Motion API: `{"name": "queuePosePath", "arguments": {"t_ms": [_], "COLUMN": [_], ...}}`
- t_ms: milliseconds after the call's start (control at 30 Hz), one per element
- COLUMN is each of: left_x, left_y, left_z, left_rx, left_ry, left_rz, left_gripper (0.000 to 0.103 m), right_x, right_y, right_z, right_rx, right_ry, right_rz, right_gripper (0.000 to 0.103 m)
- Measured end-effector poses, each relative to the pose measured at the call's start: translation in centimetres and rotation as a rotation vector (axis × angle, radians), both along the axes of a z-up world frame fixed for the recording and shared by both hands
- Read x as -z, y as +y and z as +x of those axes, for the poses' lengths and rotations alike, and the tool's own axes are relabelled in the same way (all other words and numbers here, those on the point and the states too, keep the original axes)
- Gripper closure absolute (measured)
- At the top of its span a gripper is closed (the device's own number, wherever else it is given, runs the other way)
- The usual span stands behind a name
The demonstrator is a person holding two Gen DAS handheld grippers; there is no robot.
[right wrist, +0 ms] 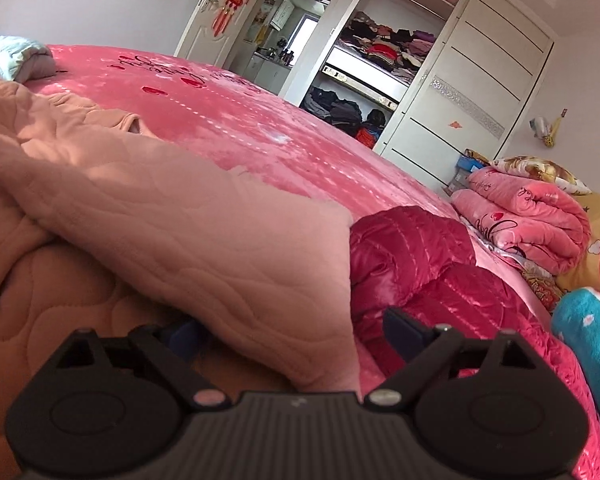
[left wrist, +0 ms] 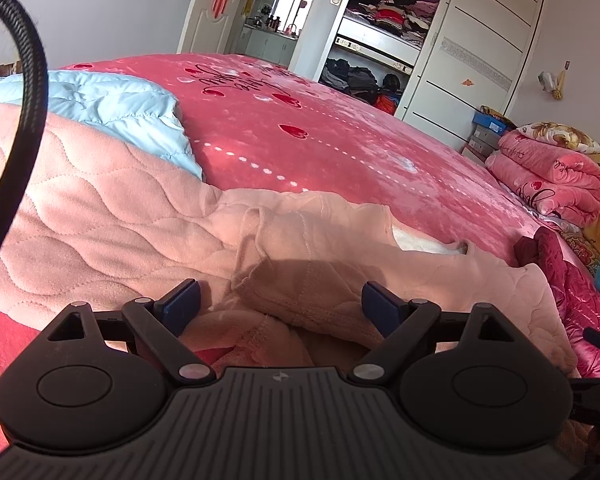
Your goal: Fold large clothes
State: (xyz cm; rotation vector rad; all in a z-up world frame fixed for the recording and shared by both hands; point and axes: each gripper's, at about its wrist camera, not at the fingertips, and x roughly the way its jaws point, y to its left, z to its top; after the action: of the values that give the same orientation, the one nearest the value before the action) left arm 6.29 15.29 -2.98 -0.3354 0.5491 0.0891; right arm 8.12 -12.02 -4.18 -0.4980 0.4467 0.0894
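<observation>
Item: pale pink quilted garment (left wrist: 100, 208), large, with wavy stitching, lying rumpled on the near part of the bed; in the left wrist view it fills the frame from 9 o'clock across to 4 o'clock

Item: cuffed sleeve (left wrist: 312, 264) of the same garment, folded across the body of it, ending just ahead of the left gripper (left wrist: 281, 302)

Left gripper: jaws spread wide, blue pads (left wrist: 180, 300) clear on both sides; pink fabric lies between and beneath them, nothing pinched

Right gripper (right wrist: 296, 330): jaws spread wide, a thick fold of the pink garment (right wrist: 204, 232) draped between them; the left pad is partly buried under that fold, the right pad (right wrist: 400, 328) stands free of it, no grip on the cloth

Item: crimson quilted jacket (right wrist: 420, 272), glossy, touching the garment's edge at 3 o'clock in the right wrist view

Item: light blue padded coat (left wrist: 112, 108), at 10 o'clock in the left wrist view, beyond the pink garment

Surface: bed cover (left wrist: 320, 152), pink plush with red hearts and script

Background: open wardrobe (left wrist: 380, 32) with stacked clothes at 1 o'clock; folded pink blanket (right wrist: 528, 224) at 3 o'clock; teal spotted cloth (right wrist: 588, 344) at 4 o'clock; black cable (left wrist: 24, 92) at 10 o'clock
</observation>
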Motion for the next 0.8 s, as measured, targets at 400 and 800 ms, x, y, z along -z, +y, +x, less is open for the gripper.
{"name": "queuePosePath", "arguments": {"t_ms": [400,800], "left_x": [0.1,0.2], "left_y": [0.1,0.0], "left_z": [0.1,0.2], "left_rx": [0.007,0.009], "left_ry": [0.006,0.014], "left_rz": [0.014,0.037], "left_gripper": [0.0,0.0], "right_x": [-0.7,-0.3], "right_y": [-5.8,-6.7], "right_z": [3.0,3.5], "right_rx": [0.374,0.383], "right_ry": [-0.142,-0.052], "right_rz": [0.192,0.221], "right_gripper": [0.005,0.001]}}
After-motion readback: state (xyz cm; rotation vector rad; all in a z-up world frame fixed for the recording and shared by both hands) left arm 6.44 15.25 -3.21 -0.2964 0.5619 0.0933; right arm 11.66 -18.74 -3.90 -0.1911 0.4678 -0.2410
